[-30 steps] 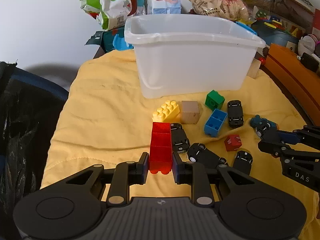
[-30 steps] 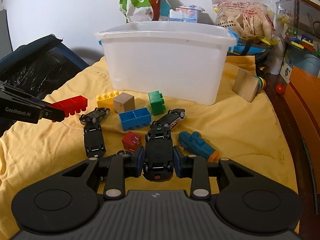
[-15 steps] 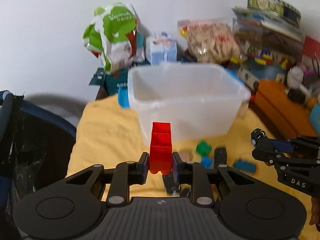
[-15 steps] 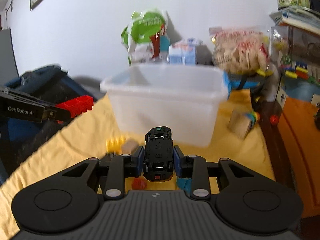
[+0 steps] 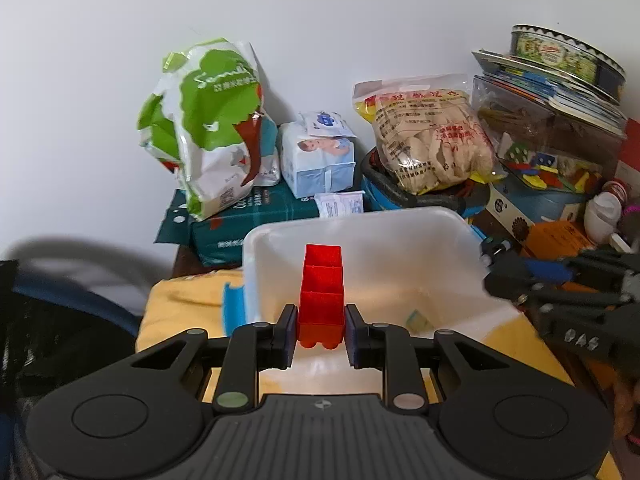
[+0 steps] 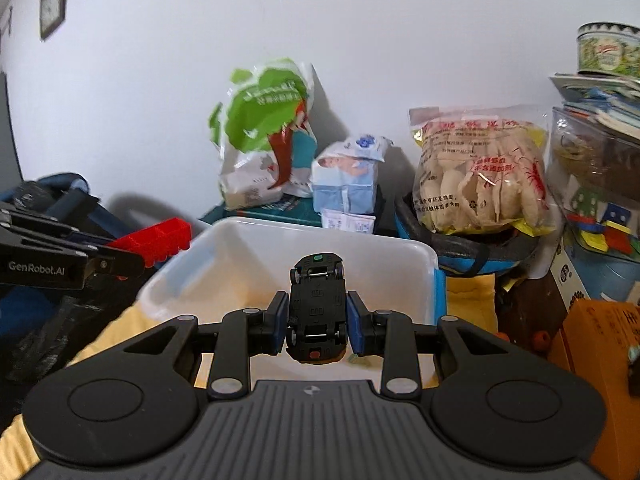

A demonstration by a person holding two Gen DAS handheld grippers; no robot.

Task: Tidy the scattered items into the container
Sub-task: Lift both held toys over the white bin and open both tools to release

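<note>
Nearest to us, our left gripper (image 5: 321, 334) is clamped on the red block (image 5: 321, 300), and our right gripper (image 6: 316, 326) is clamped on the black toy car (image 6: 317, 308), which lies belly-up between the pads. A second ago both jaws were already closed on these pieces down on the yellow cloth (image 5: 188, 304), among the other scattered toys. Now both have been lifted and carried forward, and the loose toys have dropped out of view.

Just beyond the fingertips, at twelve o'clock in each view, sits the white container (image 5: 256, 248), its open mouth now below both pieces. In the right wrist view the red block appears at about nine o'clock, over the container's near left corner. We see little inside but a small pale scrap on the floor.

We judge the carry nearly done: releasing is what remains, then returning for the rest.

Farther back, at twelve o'clock, stand a green-and-white bag (image 5: 208, 128), a blue tissue pack (image 5: 318, 160) and a bag of crackers (image 5: 432, 140) against the wall.
</note>
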